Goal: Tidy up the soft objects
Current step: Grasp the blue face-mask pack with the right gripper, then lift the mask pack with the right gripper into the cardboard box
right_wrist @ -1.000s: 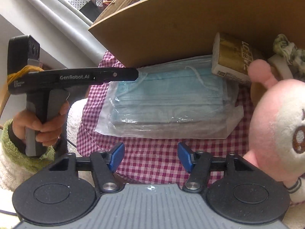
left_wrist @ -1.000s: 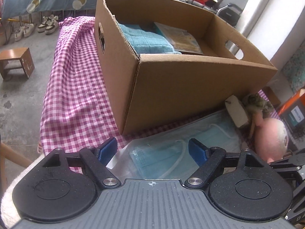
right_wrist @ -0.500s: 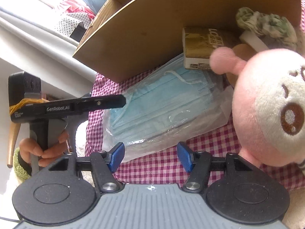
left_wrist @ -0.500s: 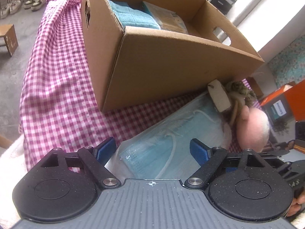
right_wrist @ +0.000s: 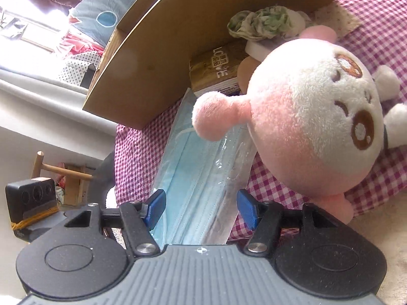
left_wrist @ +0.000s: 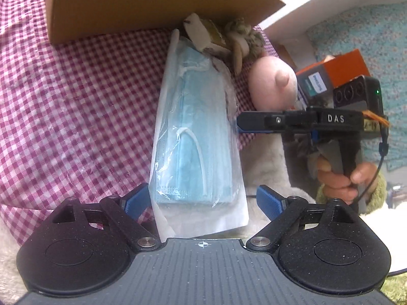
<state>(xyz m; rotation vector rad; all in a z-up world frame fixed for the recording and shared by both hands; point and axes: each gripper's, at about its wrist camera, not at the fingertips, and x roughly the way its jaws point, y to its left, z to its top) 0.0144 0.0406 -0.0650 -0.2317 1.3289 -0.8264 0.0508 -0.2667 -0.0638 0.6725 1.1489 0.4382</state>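
Slipping is the main risk: the pack of blue face masks [left_wrist: 197,137] sits in a loose, glossy plastic sleeve, lying flat on the checked cloth of the desk [left_wrist: 76,106], and blue pads closing on film alone could pinch the wrapper while the masks slide inside it. In the left wrist view the left hand-held gripper [left_wrist: 203,200] straddles the pack's near end at the bottom centre of the frame; its jaws have just been opening and stand wide, released, with the pack between them but not pressed. The right hand-held gripper [right_wrist: 201,207] is likewise unclenched, its pads either side of the pack at lower centre of the right wrist view, gripping nothing. Two tools converging on one pack may collide or tug it apart.

Crowding adds trouble. The pink plush toy [right_wrist: 313,127] overhangs the pack's right edge, its ear above the plastic, and could be dragged along. At upper centre the cardboard box [right_wrist: 178,50], a small brown packet [right_wrist: 216,68] and a crumpled green cloth [right_wrist: 264,21] hem in the far end.
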